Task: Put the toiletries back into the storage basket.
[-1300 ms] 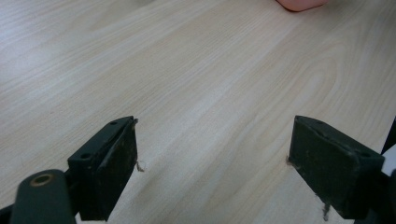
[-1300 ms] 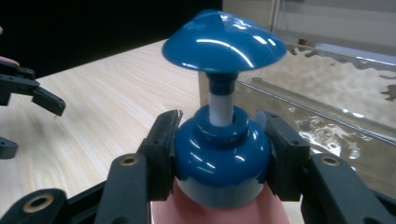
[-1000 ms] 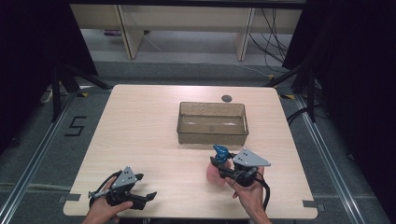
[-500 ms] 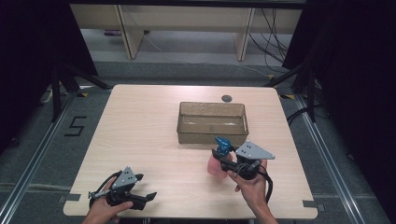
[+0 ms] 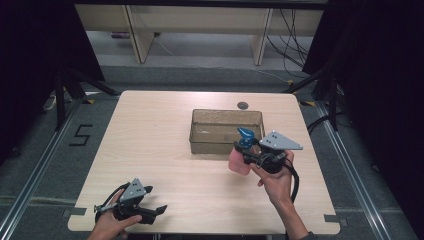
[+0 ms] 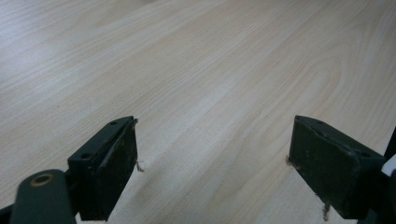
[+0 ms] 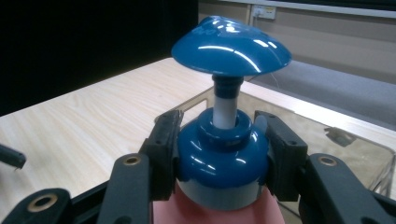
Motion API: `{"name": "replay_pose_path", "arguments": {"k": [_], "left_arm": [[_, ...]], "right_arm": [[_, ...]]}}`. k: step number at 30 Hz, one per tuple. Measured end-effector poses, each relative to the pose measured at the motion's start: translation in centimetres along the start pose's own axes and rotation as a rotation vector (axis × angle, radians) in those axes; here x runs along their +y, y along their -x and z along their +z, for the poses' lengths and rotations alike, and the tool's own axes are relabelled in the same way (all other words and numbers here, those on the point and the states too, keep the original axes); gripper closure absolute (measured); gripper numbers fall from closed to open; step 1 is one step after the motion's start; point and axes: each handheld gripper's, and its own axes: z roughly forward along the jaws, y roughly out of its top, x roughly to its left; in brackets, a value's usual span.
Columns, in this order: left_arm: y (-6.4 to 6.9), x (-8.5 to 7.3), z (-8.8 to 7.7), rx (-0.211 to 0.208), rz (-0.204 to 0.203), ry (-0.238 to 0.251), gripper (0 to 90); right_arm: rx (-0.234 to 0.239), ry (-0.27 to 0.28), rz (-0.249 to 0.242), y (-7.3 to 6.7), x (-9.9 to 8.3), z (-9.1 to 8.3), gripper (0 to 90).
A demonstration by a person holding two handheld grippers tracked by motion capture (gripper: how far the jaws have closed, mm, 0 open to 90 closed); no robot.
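A pink pump bottle point(image 5: 239, 162) with a blue collar point(image 7: 222, 158) and a blue pump head point(image 7: 231, 44) hangs above the table, lifted off it. My right gripper point(image 5: 251, 156) is shut on the bottle's blue collar, both jaws pressed against it, just in front of a clear plastic bin point(image 5: 226, 131). My left gripper point(image 5: 159, 210) rests low near the table's front left edge. Its two black jaws stand wide apart in the left gripper view, its fingertips point(image 6: 109, 161) over bare wood with nothing between them.
The bin's clear rim point(image 7: 299, 109) lies right behind the bottle. A small dark round disc point(image 5: 242, 105) sits on the table beyond the bin. Light wooden tabletop point(image 5: 145, 135) stretches to the left of the bin. Shelving and cables stand behind the table.
My right gripper has carried the pump bottle up and a little to the right, toward the bin's front right corner. The left gripper has stayed in place.
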Motion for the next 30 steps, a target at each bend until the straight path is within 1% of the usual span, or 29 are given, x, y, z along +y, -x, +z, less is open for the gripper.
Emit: {"name": "replay_pose_path", "arguments": {"k": [1, 2, 3, 4, 5, 6, 7, 8, 9, 10, 11, 12, 14, 16, 17, 18, 19, 20, 21, 22, 24, 25, 26, 27, 28, 29, 30], "left_arm": [[0.1, 0.0, 0.1, 0.004, -0.012, 0.012, 14.9], [0.0, 0.0, 0.0, 0.011, -0.006, 0.006, 14.9], [0.0, 0.0, 0.0, 0.011, -0.006, 0.006, 14.9], [0.1, 0.0, 0.0, 0.004, -0.012, 0.013, 14.9], [0.1, 0.0, 0.0, 0.004, -0.012, 0.013, 14.9], [0.1, 0.0, 0.0, 0.004, -0.012, 0.013, 14.9], [0.0, 0.0, 0.0, 0.011, -0.008, 0.007, 14.9], [0.1, 0.0, 0.1, 0.005, -0.021, 0.020, 14.9], [0.1, 0.0, 0.1, 0.005, -0.021, 0.020, 14.9], [0.1, 0.0, 0.1, 0.005, -0.012, 0.012, 14.9], [-0.1, 0.0, 0.0, 0.011, 0.004, -0.002, 14.9], [-0.1, 0.0, 0.0, 0.014, -0.003, 0.006, 14.9], [0.0, 0.0, 0.1, 0.010, -0.011, 0.013, 14.9], [0.1, 0.0, 0.0, 0.004, -0.012, 0.014, 14.9], [0.1, 0.0, 0.0, 0.003, -0.012, 0.014, 14.9], [0.1, 0.0, 0.1, 0.005, -0.022, 0.021, 14.9], [0.1, 0.0, 0.1, 0.005, -0.022, 0.021, 14.9], [0.0, 0.0, 0.1, 0.000, -0.021, 0.016, 14.9], [0.0, 0.0, 0.1, 0.000, -0.021, 0.016, 14.9], [0.0, 0.0, 0.1, -0.002, -0.025, 0.017, 14.9], [0.0, 0.0, 0.1, -0.001, -0.027, 0.014, 14.9], [0.0, 0.1, 0.2, 0.006, -0.030, 0.020, 14.9], [-0.1, 0.0, 0.1, 0.005, -0.009, 0.010, 14.9], [-0.1, 0.0, 0.1, 0.005, -0.009, 0.010, 14.9], [0.0, 0.0, 0.2, -0.002, -0.026, 0.015, 14.9], [0.0, 0.0, 0.2, -0.002, -0.026, 0.015, 14.9], [0.0, 0.0, 0.2, 0.000, -0.027, 0.018, 14.9]], "right_arm": [[-0.003, -0.003, 0.017, 0.0, 0.2, 0.1, 53.4], [0.006, 0.006, 0.009, 0.4, 0.4, 0.4, 53.5], [0.006, 0.006, 0.009, 0.4, 0.4, 0.4, 53.5], [-0.012, -0.007, 0.003, 0.6, 0.7, 0.4, 53.5], [-0.012, -0.007, 0.003, 0.6, 0.7, 0.4, 53.5], [-0.006, -0.009, 0.002, 0.8, 0.9, 0.5, 53.4], [0.002, 0.000, 0.006, 0.9, 1.0, 0.7, 53.5], [-0.007, -0.016, 0.007, 0.9, 1.1, 0.7, 53.4], [-0.007, -0.016, 0.007, 0.9, 1.1, 0.7, 53.4], [-0.004, -0.012, 0.002, 1.0, 1.2, 0.9, 53.4], [-0.010, -0.015, 0.011, 1.1, 1.4, 1.0, 53.4], [-0.016, -0.013, -0.005, 1.3, 1.4, 1.1, 53.5], [-0.014, -0.011, 0.008, 1.4, 1.5, 1.1, 53.5], [-0.014, -0.014, 0.008, 1.6, 1.5, 1.1, 53.5], [-0.016, -0.006, 0.026, 1.6, 1.5, 1.2, 53.5], [-0.038, -0.001, 0.003, 1.9, 1.7, 1.1, 53.4], [-0.036, -0.004, -0.003, 2.1, 1.7, 1.1, 53.4], [-0.019, -0.001, 0.000, 2.2, 1.8, 1.2, 53.5], [-0.019, -0.001, 0.000, 2.2, 1.8, 1.2, 53.5], [-0.028, -0.005, 0.019, 2.3, 1.8, 1.2, 53.5], [-0.024, -0.004, 0.027, 2.3, 1.9, 1.3, 53.5], [-0.033, 0.006, 0.021, 2.5, 2.0, 1.3, 53.4], [-0.044, -0.003, 0.013, 2.7, 2.1, 1.3, 53.5], [-0.044, -0.003, 0.013, 2.7, 2.1, 1.3, 53.5], [-0.035, 0.011, 0.027, 2.9, 2.3, 1.4, 53.5], [-0.035, 0.011, 0.027, 2.9, 2.3, 1.4, 53.5], [-0.051, 0.002, 0.028, 3.0, 2.5, 1.3, 53.5]]}}
